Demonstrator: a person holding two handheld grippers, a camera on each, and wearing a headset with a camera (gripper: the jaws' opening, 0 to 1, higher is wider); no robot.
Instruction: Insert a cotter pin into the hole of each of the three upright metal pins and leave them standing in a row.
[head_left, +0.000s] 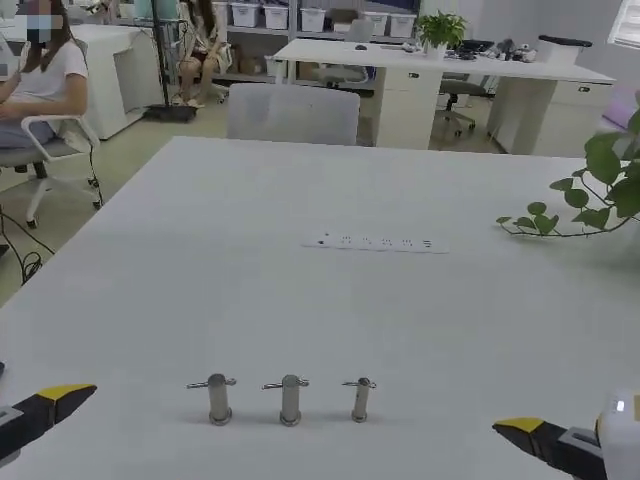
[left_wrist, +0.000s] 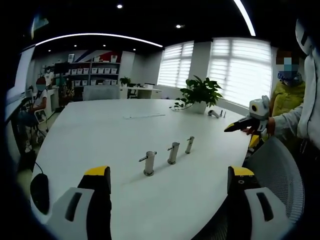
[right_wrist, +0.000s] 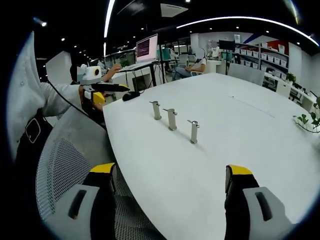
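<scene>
Three upright metal pins (head_left: 290, 399) are seen standing in a row on the tabletop (head_left: 300, 300), toward its 6 o'clock edge in the head view. A cotter pin (head_left: 285, 384) is seen through the top of each, its loop pointing toward 9 o'clock. The task is judged all but done.

The left gripper (left_wrist: 170, 174) is held at about 8 o'clock of the row and the right gripper (right_wrist: 167, 170) at about 4 o'clock, both well apart from it. In each gripper view the jaws are spread wide and nothing is held between them.

The chief risk is judged to be a toppled pin. The pins are tall on small bases, so one could be tipped into its neighbour by a jaw swept across the row. A protruding loop could also be snagged, and a cotter pin dragged out. How fully the cotter pin at 3 o'clock is seated cannot be told.
</scene>
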